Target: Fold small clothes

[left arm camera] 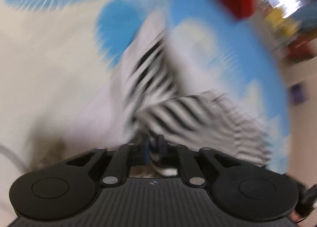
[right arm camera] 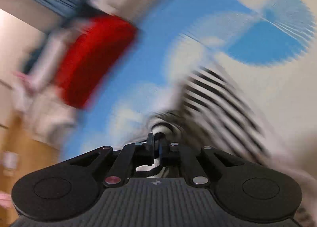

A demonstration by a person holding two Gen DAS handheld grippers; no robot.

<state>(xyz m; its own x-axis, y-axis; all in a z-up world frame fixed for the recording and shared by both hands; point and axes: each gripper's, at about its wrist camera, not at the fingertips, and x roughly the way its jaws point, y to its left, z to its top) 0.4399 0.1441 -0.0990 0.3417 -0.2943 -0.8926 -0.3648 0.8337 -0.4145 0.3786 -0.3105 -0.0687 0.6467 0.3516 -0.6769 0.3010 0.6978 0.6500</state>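
we had both the left gripper [left arm camera: 153, 143] and right gripper [right arm camera: 156, 143] pinched nearly closed on the striped garment [left arm camera: 158, 88], over the blue-and-cream cloth [left arm camera: 227, 52].

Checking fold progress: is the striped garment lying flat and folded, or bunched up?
Bunched, not folded: the striped garment is pinched in both grippers, left and right, its cloth twisted and rumpled over the blue-and-cream sheet.
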